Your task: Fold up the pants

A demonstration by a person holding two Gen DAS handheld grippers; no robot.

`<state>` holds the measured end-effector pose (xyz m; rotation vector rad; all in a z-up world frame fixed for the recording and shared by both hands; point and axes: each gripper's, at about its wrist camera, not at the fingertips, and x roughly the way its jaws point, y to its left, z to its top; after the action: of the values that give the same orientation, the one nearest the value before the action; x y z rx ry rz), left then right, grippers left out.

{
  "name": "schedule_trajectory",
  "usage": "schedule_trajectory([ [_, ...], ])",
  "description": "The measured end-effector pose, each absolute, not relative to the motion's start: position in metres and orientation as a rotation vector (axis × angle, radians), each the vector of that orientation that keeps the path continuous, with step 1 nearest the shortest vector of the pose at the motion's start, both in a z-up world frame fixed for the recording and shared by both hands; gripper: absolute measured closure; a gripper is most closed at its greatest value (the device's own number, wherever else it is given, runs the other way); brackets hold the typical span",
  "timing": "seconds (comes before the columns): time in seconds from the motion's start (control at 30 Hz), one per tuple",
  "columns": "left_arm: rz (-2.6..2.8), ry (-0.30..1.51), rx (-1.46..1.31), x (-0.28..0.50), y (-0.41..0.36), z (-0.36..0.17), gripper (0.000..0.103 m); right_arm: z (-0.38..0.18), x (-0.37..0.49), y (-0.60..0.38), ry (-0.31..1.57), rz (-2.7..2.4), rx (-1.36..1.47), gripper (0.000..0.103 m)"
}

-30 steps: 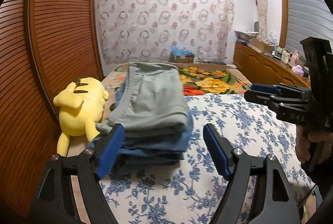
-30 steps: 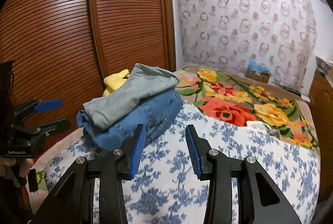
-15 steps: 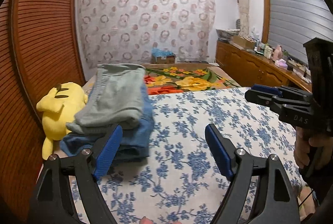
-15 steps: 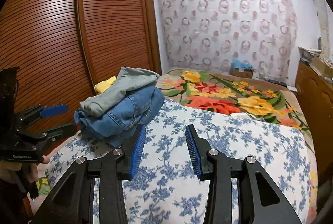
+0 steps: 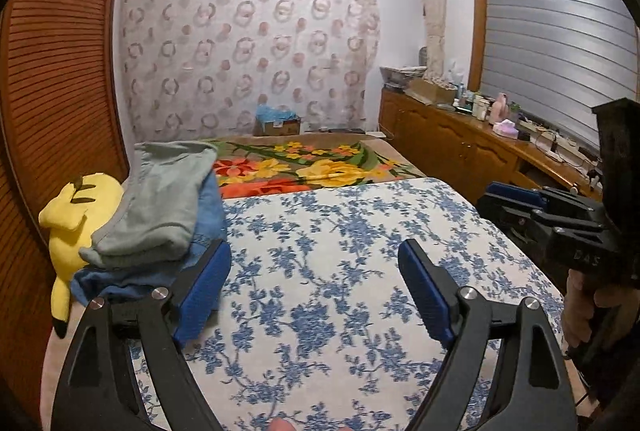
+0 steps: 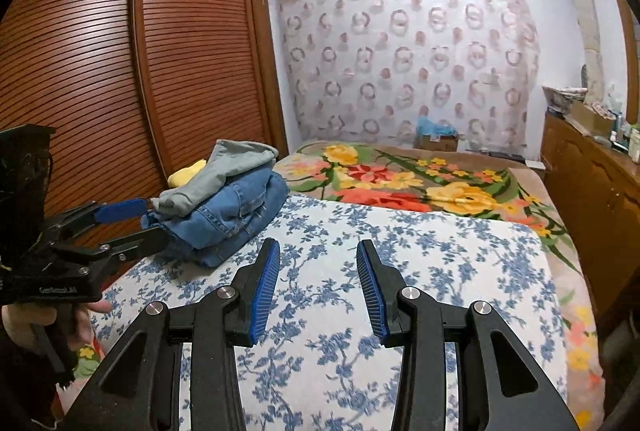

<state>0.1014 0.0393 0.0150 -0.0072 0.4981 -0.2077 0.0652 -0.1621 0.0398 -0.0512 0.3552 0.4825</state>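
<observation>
1. Left wrist view: your left gripper (image 5: 314, 285) is empty, its jaws opening with only the blue-flowered sheet (image 5: 340, 271) between them.
2. Right wrist view: your right gripper (image 6: 318, 285) stands partly open over the same sheet, gripping nothing.
3. The folded pants sit stacked at the left of both frames: a grey-green pair (image 5: 160, 207) on top of blue jeans (image 6: 236, 217), just beside a yellow plush toy (image 5: 76, 219).
4. Judged from the frames, the risk lies at the stack: your left finger passes close to its near edge, and a brush there could drag the jeans open or tip the top pair toward the plush.
</observation>
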Motion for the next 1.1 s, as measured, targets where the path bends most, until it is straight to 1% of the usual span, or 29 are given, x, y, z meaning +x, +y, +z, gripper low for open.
schedule_trajectory([
  [0.3, -0.220, 0.498, -0.005, 0.092, 0.019, 0.025, 0.017, 0.046, 0.025, -0.177, 0.320, 0.451, -0.045, 0.061],
  [0.4, -0.221, 0.480, -0.003, 0.087, 0.012, 0.031, 0.017, 0.046, 0.012, -0.181, 0.304, 0.422, -0.047, 0.058],
  [0.57, -0.244, 0.451, 0.001, 0.076, 0.003, 0.040, 0.017, 0.047, -0.005, -0.182, 0.297, 0.391, -0.035, 0.058],
  [0.6, -0.243, 0.444, 0.006, 0.074, 0.001, 0.041, 0.018, 0.047, -0.007, -0.183, 0.295, 0.385, -0.033, 0.058],
  [0.67, -0.236, 0.439, 0.015, 0.070, -0.003, 0.042, 0.034, 0.047, -0.012, -0.183, 0.292, 0.375, -0.027, 0.058],
  [0.73, -0.232, 0.443, 0.026, 0.069, -0.006, 0.043, 0.035, 0.048, -0.016, -0.183, 0.291, 0.367, -0.020, 0.058],
  [0.87, -0.230, 0.443, 0.031, 0.068, -0.009, 0.044, 0.035, 0.047, -0.019, -0.182, 0.293, 0.351, -0.015, 0.058],
  [0.9, -0.223, 0.441, 0.031, 0.067, -0.010, 0.044, 0.035, 0.047, -0.020, -0.183, 0.292, 0.348, -0.012, 0.058],
  [0.93, -0.219, 0.439, 0.033, 0.067, -0.010, 0.045, 0.032, 0.048, -0.020, -0.184, 0.292, 0.346, -0.012, 0.058],
  [0.97, -0.219, 0.438, 0.032, 0.066, -0.009, 0.046, 0.023, 0.049, -0.021, -0.184, 0.289, 0.342, -0.012, 0.058],
  [1.03, -0.223, 0.427, 0.020, 0.063, -0.009, 0.049, 0.015, 0.049, -0.022, -0.182, 0.284, 0.331, -0.016, 0.057],
  [1.07, -0.219, 0.423, 0.014, 0.062, -0.008, 0.049, 0.009, 0.049, -0.023, -0.182, 0.281, 0.327, -0.017, 0.056],
  [1.1, -0.206, 0.420, 0.013, 0.062, -0.007, 0.050, 0.004, 0.049, -0.024, -0.182, 0.278, 0.325, -0.017, 0.052],
])
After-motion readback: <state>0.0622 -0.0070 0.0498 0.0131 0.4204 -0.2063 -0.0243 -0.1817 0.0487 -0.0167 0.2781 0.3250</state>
